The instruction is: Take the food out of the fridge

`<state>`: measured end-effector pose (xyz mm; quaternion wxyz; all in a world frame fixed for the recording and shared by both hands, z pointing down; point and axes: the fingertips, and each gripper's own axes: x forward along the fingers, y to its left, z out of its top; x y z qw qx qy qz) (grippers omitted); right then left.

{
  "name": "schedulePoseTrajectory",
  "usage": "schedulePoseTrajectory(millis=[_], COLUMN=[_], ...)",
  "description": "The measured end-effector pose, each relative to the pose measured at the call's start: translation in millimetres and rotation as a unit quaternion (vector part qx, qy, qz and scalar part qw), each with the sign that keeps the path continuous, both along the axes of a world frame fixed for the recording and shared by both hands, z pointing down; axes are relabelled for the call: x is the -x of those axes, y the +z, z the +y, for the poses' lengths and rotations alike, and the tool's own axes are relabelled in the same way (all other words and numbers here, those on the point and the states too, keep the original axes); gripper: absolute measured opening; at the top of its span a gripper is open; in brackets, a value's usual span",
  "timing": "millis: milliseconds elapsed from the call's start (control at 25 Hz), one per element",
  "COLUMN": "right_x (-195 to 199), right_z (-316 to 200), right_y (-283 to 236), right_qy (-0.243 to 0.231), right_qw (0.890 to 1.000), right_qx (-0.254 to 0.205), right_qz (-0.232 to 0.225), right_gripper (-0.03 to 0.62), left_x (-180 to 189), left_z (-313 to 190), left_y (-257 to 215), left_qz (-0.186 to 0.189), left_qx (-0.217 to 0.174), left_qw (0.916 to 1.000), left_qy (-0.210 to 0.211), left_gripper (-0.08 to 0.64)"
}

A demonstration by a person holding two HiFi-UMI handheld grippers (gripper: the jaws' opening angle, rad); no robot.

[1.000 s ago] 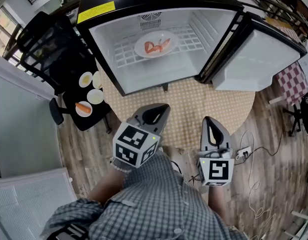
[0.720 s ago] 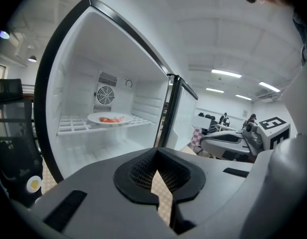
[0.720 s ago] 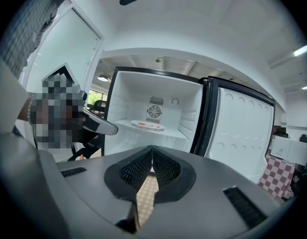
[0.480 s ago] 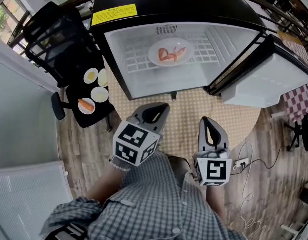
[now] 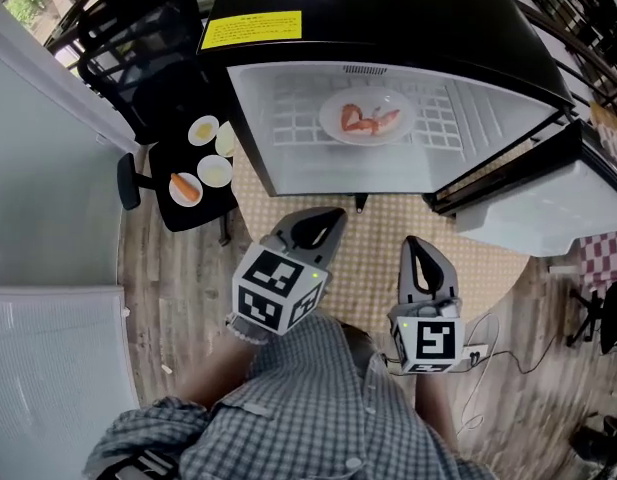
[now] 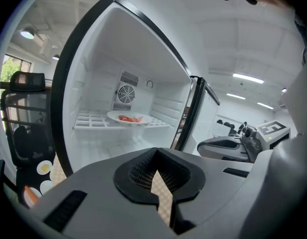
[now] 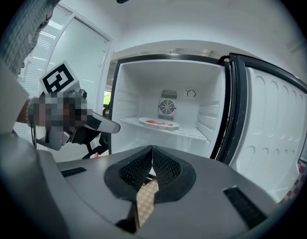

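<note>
My left tool (image 5: 325, 218) and right tool (image 5: 419, 245) were both closed, nothing between their jaws, side by side in front of the open fridge (image 5: 388, 18). The food (image 5: 371, 121), reddish pieces, lay on a white plate (image 5: 333, 123) on the wire shelf (image 5: 288, 108) inside, well apart from both tools. The door (image 5: 548, 213) stood swung out to my right.

Food (image 5: 371, 121) too small: sausage, perhaps

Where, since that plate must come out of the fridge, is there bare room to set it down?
The dotted tablecloth before the fridge is bare. The chair seat at left is crowded with small dishes.
</note>
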<state>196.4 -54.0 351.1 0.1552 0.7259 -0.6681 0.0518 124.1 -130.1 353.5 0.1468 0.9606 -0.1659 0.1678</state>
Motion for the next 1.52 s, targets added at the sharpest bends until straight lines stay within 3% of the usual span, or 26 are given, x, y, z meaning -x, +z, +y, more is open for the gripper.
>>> schedulePoseTrajectory(millis=[160, 440, 600, 800, 960, 1200, 1440, 1520], right_x=[-6, -21, -23, -35, -43, -51, -53, -55], right_z=[-10, -29, -44, -60, -73, -96, -121, -128], right_y=[7, 5, -7, -11, -9, -9, -18, -19], right_qy=[-0.017, -0.051, -0.071, -0.073, -0.066, -0.055, -0.061, -0.056], right_qw=[0.999, 0.995, 0.991, 0.977, 0.956, 0.904, 0.858, 0.849], right_qx=[0.031, 0.021, 0.005, -0.002, 0.001, -0.012, -0.036, -0.038], right_qz=[-0.015, -0.083, -0.113, -0.201, -0.286, -0.424, -0.508, -0.524], right_gripper=[0.011, 0.011, 0.011, 0.011, 0.011, 0.011, 0.012, 0.012], left_x=[-5, -18, -27, -33, -33, -35, -39, -41], left_z=[-3, -10, -17, -27, -41, -60, -80, -85], left_y=[1, -2, -7, -12, -13, -11, -8, -7], left_qz=[0.003, 0.027, 0.058, 0.103, 0.130, 0.175, 0.242, 0.263], left_qx=[0.006, 0.023, 0.047, 0.092, 0.129, 0.197, 0.275, 0.294], left_qw=[0.9996, 0.9960, 0.9908, 0.9796, 0.9670, 0.9422, 0.9032, 0.8905], left_qy=[-0.027, -0.082, -0.113, -0.145, -0.177, -0.207, -0.223, -0.227], left_gripper=[0.004, 0.003, 0.003, 0.005, 0.003, 0.005, 0.005, 0.006])
